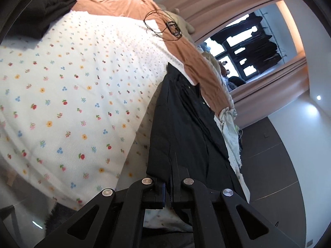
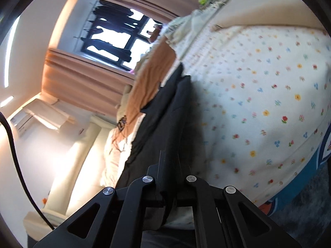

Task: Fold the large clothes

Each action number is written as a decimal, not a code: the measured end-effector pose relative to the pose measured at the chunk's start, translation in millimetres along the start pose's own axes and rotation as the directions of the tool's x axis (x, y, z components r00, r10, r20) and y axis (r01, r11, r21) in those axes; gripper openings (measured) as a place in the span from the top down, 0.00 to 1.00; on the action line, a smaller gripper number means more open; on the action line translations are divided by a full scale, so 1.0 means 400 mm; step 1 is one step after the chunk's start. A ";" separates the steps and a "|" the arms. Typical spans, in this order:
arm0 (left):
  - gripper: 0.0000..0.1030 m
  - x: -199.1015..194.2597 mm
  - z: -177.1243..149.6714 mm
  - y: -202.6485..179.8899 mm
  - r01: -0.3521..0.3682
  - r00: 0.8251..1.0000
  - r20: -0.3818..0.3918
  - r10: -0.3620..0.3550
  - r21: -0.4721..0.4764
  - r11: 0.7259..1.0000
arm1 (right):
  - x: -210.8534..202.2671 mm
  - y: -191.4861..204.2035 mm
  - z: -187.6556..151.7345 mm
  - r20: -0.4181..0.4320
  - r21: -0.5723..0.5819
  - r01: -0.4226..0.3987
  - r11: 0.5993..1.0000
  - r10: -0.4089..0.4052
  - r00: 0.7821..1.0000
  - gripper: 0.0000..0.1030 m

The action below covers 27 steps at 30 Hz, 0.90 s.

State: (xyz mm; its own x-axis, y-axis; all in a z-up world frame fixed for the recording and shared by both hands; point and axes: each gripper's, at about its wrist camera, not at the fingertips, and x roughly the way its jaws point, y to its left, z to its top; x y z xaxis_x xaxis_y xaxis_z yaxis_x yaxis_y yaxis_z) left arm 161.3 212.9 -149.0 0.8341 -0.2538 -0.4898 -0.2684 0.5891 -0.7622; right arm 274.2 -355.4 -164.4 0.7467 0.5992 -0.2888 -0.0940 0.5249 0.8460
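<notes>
The large black garment [image 1: 182, 124] lies stretched along the edge of the bed, running straight ahead from both tools, on the white bedspread printed with small coloured flowers [image 1: 72, 95]. In the left wrist view the left tool [image 1: 168, 188] has its two black fingers drawn together on the near hem of the dark cloth; a thin fold of fabric stands pinched between the pads, and the rest of the garment reaches forward and away from the fingertips. To the left of this tool the flowered spread lies broad and flat. Beyond the garment's far end an orange-brown sheet [image 1: 128, 2] covers the bed, with a loop of thin black cable and a small dark device [image 1: 173, 29] resting on it. A folded black cloth [image 1: 39, 10] sits far ahead to the left.

In the right wrist view the right tool [image 2: 168, 186] is likewise closed on the black garment [image 2: 165, 119], a thicker bunch of cloth hanging down between its fingers. The flowered bedspread [image 2: 258, 93] spreads to the right of this tool; the orange-brown sheet [image 2: 149, 82] lies ahead to the left. This view is somewhat blurred, so the exact pad contact is probably firm but hard to make out.
</notes>
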 end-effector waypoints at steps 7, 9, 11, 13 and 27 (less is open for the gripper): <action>0.99 -0.108 -0.049 -0.023 0.058 0.998 0.032 -0.058 -0.002 0.998 | -0.089 0.048 -0.006 0.024 -0.009 -0.056 0.998 0.056 0.998 0.95; 0.99 -0.138 -0.052 -0.046 0.078 0.996 0.047 -0.078 0.008 0.997 | -0.118 0.063 -0.010 0.034 -0.013 -0.078 0.997 0.078 0.996 0.95; 0.99 -0.175 -0.057 -0.071 0.103 0.993 0.063 -0.104 0.022 0.994 | -0.147 0.082 -0.013 0.043 -0.027 -0.091 0.995 0.092 0.995 0.95; 0.99 -0.210 -0.063 -0.094 0.124 0.989 0.076 -0.126 0.036 0.992 | -0.181 0.099 -0.016 0.055 -0.035 -0.108 0.993 0.110 0.992 0.95; 0.99 -0.483 -0.087 -0.216 0.262 0.946 0.166 -0.278 0.113 0.959 | -0.387 0.260 -0.031 0.103 -0.106 -0.223 0.969 0.233 0.967 0.95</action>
State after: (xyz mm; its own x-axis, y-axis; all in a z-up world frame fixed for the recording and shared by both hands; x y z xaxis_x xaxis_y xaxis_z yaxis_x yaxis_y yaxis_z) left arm 6.7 184.4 -3.3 0.9438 -0.2763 -0.1814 0.0154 0.5850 -0.8109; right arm 140.7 -386.0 -37.2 0.7680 0.6394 -0.0356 -0.3269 0.4393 0.8368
